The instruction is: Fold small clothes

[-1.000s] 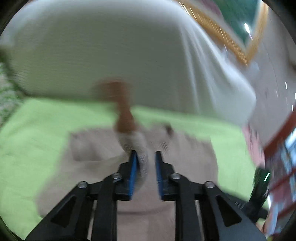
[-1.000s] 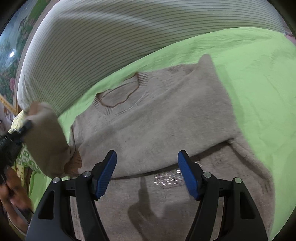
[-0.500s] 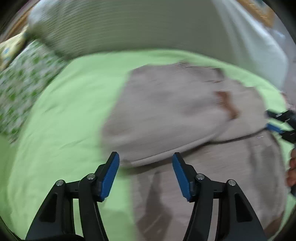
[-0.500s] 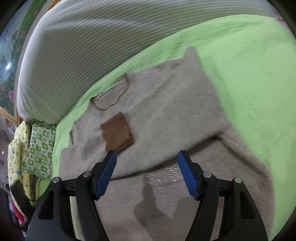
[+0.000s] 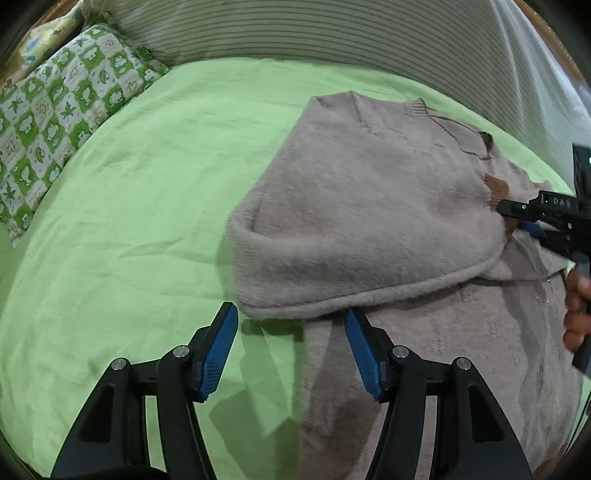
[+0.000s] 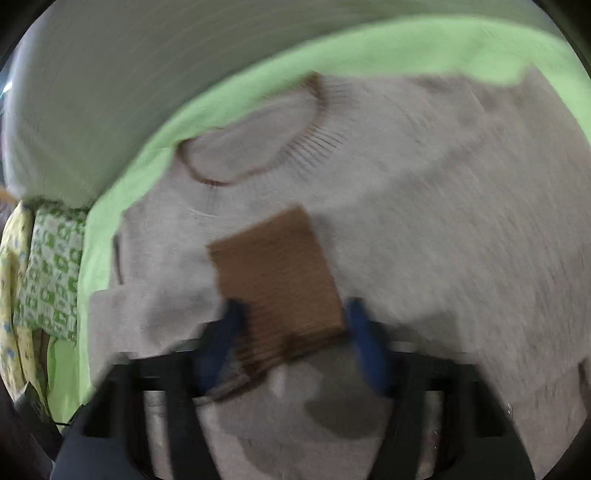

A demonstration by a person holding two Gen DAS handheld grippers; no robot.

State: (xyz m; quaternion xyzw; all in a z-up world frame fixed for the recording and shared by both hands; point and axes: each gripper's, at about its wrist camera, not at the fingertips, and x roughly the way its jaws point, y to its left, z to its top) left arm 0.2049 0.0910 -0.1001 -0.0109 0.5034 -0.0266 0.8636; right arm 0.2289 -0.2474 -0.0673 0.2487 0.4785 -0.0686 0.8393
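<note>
Beige knit fills most of the left wrist view: a sweater (image 5: pixel 369 203) lies flat on a bed's green sheet (image 5: pixel 147 221). One sleeve (image 5: pixel 351 251) is folded across the chest, and its rounded fold runs just past the tips of the left tongs (image 5: pixel 291 343). These tongs are spread wide; their blue pads (image 5: pixel 221 347) grip nothing, with sheet and sweater body showing in the gap. The sleeve ends in a brown cuff (image 5: pixel 495 186) at the far right, where the right tongs (image 5: pixel 511 221) reach in from the edge, tips at the cuff. A hand (image 5: pixel 576 306) holds their grip below. A green patterned pillow (image 5: pixel 55 122) sits at the sheet's upper left, and a striped cushion (image 5: pixel 332 33) stands along the far side of the bed.

The right wrist view is smeared by motion. The sweater's ribbed collar (image 6: pixel 258 147) curves at upper centre, edged in brown. Below it the cuff (image 6: pixel 273 273) lies on the chest as a brown ribbed square, tilted. The right tongs (image 6: pixel 295 332) have just been closing, and the cuff's near end sits between their blue pads (image 6: pixel 229 332), one pad at each side edge. Through the blur I cannot tell whether the pads already press on it. Green sheet arcs beyond the collar, with the pillow low at the left edge.
</note>
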